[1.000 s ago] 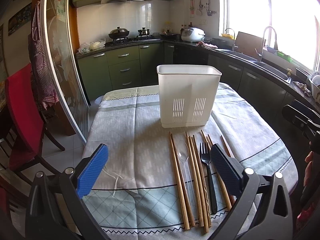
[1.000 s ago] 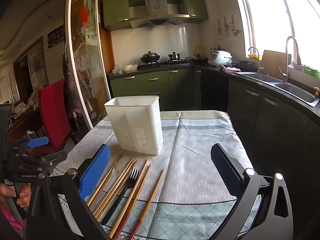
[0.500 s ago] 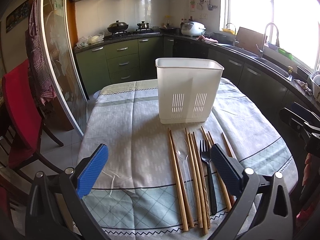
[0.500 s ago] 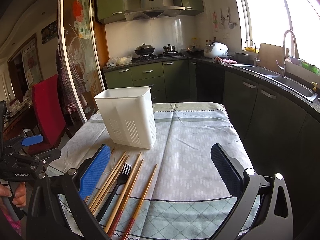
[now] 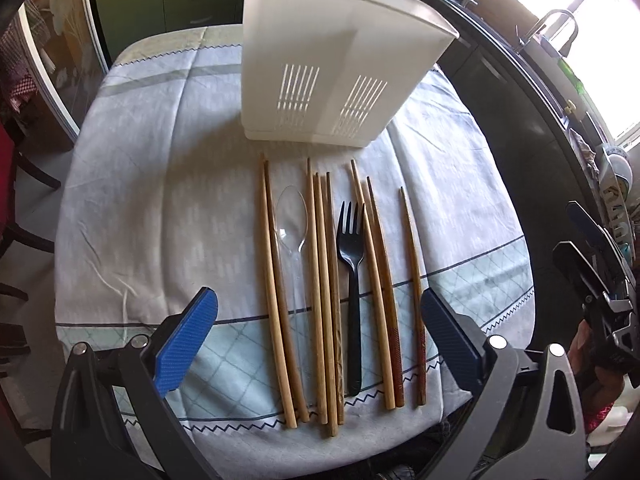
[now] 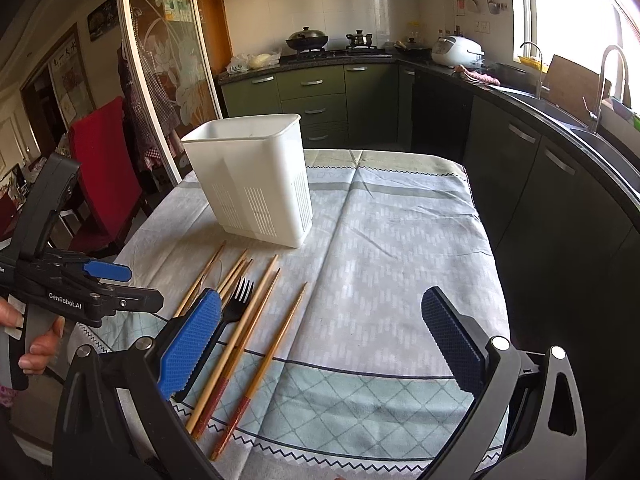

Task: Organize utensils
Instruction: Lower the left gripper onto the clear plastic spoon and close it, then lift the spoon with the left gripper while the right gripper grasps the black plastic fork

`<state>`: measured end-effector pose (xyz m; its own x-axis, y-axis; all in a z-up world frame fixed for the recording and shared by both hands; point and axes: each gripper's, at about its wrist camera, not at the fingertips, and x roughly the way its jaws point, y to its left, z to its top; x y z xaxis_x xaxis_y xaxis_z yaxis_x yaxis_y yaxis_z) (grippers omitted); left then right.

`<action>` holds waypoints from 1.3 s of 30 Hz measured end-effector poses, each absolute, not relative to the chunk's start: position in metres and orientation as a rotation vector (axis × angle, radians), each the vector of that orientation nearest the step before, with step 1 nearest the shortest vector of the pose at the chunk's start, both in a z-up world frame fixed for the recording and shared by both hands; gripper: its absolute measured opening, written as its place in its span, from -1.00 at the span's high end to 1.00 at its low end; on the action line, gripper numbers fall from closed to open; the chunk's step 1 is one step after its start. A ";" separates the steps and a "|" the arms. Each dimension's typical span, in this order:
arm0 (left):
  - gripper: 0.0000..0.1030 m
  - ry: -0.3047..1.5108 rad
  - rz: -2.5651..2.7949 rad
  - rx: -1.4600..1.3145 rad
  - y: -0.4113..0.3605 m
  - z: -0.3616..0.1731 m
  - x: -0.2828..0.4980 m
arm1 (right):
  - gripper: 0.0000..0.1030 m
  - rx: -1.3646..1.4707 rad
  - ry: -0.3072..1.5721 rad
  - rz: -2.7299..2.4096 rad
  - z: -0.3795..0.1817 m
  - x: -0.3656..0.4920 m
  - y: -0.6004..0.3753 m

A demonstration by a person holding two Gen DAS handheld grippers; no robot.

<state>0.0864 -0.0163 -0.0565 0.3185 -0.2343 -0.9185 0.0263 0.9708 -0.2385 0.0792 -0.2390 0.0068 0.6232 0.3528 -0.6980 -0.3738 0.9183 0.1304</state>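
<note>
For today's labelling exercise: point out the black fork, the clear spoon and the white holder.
black fork (image 5: 351,254), left wrist view, base of its tines
clear spoon (image 5: 292,216), left wrist view, bowl
white holder (image 6: 256,184), right wrist view, front wall

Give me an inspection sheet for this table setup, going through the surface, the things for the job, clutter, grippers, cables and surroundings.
Surface: table with patterned tablecloth, wrinkled, dry as far as visible.
Job's things: white utensil holder upright at the far side, no utensils sticking out; wooden chopsticks lying in a row in front of it; clear plastic spoon and black plastic fork among them.
Clutter: nothing seen.
Grippers: left gripper open, above the near ends of the utensils, holding nothing; right gripper open, empty, to the right of the row.
Cables: nothing seen.
Surroundings: red chair beside the table; kitchen counter with stove, rice cooker and sink faucet.
</note>
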 end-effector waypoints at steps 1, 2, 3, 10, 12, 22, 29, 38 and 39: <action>-0.78 1.254 -0.173 -0.192 -0.018 -0.060 0.090 | -0.92 -0.023 0.800 0.413 0.007 0.080 -0.242; -0.70 1.274 -0.175 -0.198 -0.019 -0.062 0.093 | -0.92 -0.012 0.806 0.413 0.007 0.080 -0.246; -0.47 1.299 -0.180 -0.211 -0.020 -0.065 0.096 | -0.92 0.001 0.814 0.415 0.007 0.081 -0.249; 0.23 1.394 -0.168 -0.211 -0.031 -0.088 0.115 | -0.92 0.030 0.845 0.441 0.000 0.084 -0.256; 0.26 1.403 -0.144 -0.197 -0.033 -0.095 0.122 | -0.92 0.030 0.846 0.452 0.000 0.083 -0.254; 0.59 1.442 -0.093 -0.151 -0.042 -0.122 0.137 | -0.92 0.010 0.820 0.446 0.005 0.082 -0.251; 0.66 1.428 -0.090 -0.121 -0.054 -0.124 0.145 | -0.78 0.025 0.862 0.460 0.000 0.088 -0.250; 0.84 1.385 -0.110 -0.138 -0.038 -0.112 0.138 | -0.39 0.104 0.980 0.586 -0.007 0.100 -0.234; 0.84 1.377 -0.110 -0.138 -0.036 -0.109 0.137 | -0.31 0.116 1.012 0.607 -0.010 0.102 -0.230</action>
